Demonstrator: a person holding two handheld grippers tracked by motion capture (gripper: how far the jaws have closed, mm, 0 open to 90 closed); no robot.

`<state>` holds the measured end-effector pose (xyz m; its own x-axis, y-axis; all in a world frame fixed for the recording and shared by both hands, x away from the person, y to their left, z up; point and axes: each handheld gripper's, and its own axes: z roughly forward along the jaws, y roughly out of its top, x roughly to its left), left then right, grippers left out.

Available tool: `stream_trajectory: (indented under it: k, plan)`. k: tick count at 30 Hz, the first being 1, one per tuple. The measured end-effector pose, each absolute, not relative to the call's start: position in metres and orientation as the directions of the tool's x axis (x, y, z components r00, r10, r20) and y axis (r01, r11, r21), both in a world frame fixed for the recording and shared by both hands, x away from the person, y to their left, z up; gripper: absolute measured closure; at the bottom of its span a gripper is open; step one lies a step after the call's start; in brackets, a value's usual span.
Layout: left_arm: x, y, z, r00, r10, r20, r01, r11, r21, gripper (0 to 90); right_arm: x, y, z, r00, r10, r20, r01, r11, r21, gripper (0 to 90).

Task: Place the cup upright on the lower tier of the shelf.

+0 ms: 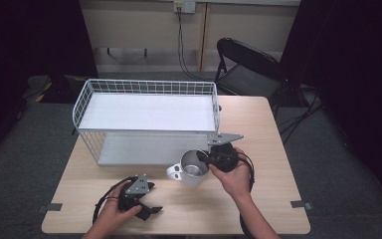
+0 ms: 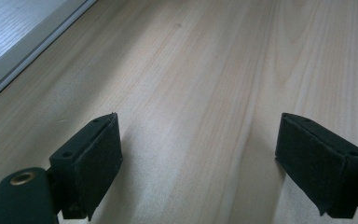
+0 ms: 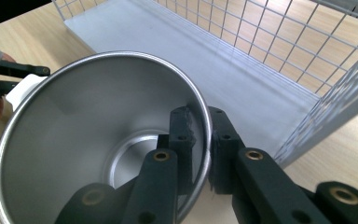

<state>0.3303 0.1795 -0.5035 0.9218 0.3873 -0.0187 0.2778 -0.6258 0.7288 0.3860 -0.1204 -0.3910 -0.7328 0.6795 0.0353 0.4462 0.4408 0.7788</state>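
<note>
The right tool (image 3: 199, 140) is clamped on just the thin rim of the shiny white-handled metal cup (image 1: 193, 169), so the cup could slip and tip, while the left tool (image 2: 198, 158) rests with jaws apart.

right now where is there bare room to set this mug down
Free: the white wire rack's top shelf, its lower shelf, and the wooden table right of it. Crowded: the front, around the white steel-lined mug and both grippers.

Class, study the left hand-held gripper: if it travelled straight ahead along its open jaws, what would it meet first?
Probably nothing soon: the left hand-held gripper points along bare table. The white shelf board lies off to one side, though depth is hard to judge.
</note>
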Motion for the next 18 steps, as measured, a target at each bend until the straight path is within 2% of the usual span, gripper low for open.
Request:
stream_trajectory:
  k: [11, 18]
  plan:
    - [0.33, 0.18, -0.504, 0.922, 0.386, -0.018, 0.277, -0.627, 0.728, 13.8, 0.392, -0.103, -0.392, -0.731, 0.682, 0.037, 0.443, 0.431, 0.786, 82.3]
    - [0.33, 0.179, -0.504, 0.92, 0.39, -0.025, 0.283, -0.619, 0.733, 13.7, 0.396, -0.091, -0.391, -0.718, 0.696, 0.004, 0.429, 0.439, 0.789, 82.3]
